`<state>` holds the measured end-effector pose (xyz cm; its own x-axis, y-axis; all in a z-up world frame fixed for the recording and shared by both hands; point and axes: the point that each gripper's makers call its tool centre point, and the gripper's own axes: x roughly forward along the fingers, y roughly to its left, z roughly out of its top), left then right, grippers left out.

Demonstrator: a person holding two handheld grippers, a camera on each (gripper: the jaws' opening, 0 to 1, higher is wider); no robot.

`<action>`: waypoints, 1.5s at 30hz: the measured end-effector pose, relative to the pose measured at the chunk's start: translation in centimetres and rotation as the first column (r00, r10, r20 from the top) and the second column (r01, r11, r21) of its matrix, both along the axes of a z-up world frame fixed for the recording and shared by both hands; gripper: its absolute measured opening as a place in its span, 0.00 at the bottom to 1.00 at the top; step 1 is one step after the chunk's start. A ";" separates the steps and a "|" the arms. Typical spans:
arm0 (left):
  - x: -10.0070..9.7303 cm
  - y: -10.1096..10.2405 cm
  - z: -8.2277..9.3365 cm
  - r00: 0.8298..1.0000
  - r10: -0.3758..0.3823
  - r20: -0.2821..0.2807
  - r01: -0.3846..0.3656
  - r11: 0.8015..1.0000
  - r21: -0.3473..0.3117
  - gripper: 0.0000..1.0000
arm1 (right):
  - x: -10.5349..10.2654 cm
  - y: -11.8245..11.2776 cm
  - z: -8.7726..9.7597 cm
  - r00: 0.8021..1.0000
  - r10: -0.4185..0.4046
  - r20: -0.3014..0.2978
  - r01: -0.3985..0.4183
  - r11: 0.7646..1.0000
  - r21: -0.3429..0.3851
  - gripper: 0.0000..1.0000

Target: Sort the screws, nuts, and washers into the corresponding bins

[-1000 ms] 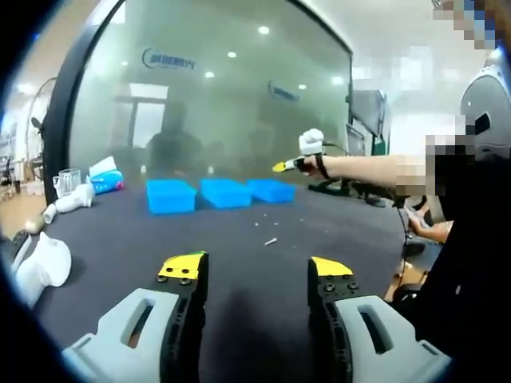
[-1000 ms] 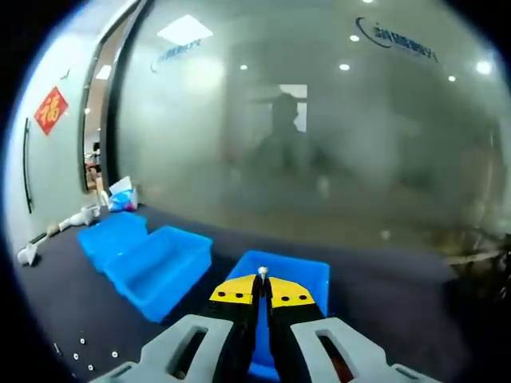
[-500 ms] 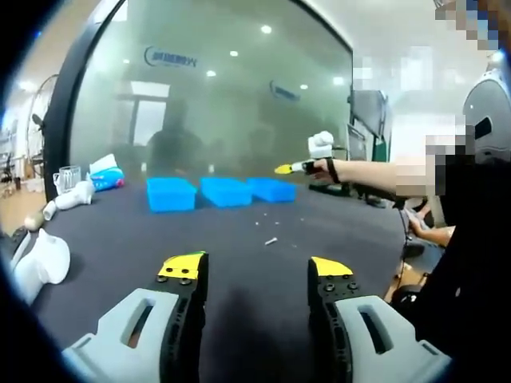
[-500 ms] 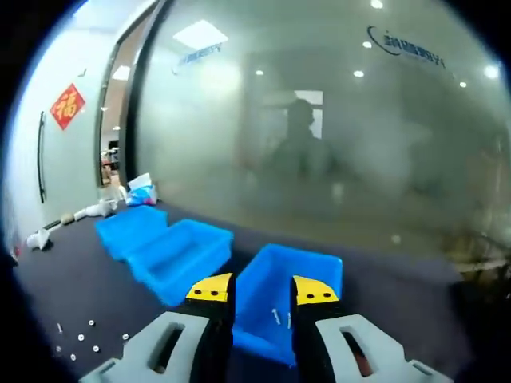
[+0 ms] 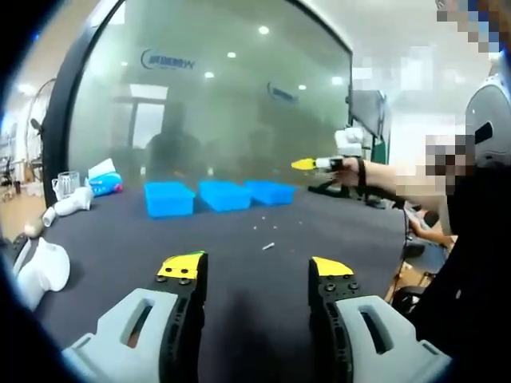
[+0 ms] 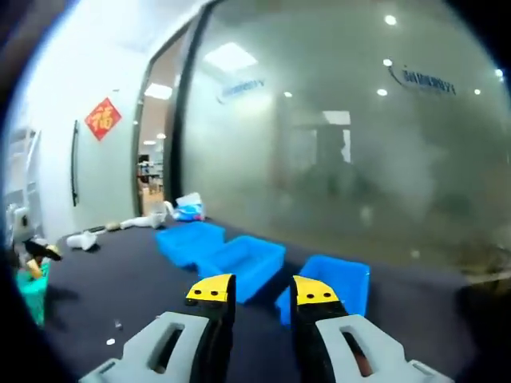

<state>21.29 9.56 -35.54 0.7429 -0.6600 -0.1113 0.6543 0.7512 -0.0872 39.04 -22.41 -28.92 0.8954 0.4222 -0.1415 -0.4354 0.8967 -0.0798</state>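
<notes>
Screws (image 5: 269, 246) and other small metal parts are lying scattered on the dark table (image 5: 120, 239), in front of three blue bins (image 5: 224, 195) that are standing in a row near the glass wall (image 5: 215, 88). In the left gripper view, the left gripper (image 5: 255, 271) is hovering low over the table with its jaws wide apart and holding nothing. The right gripper (image 5: 307, 164) is reaching in from the right, above the bins. In the right gripper view, the right gripper (image 6: 255, 289) is having a narrow gap between its jaws and nothing in it. Small pale dots (image 6: 114, 331), probably washers, are lying on the table at lower left.
</notes>
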 end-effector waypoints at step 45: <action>-0.8 -0.5 0.8 0.999 -0.012 0.033 0.011 1.000 0.028 0.49 | -17.2 0.8 -4.3 0.995 0.096 0.000 -0.096 0.993 -0.073 0.29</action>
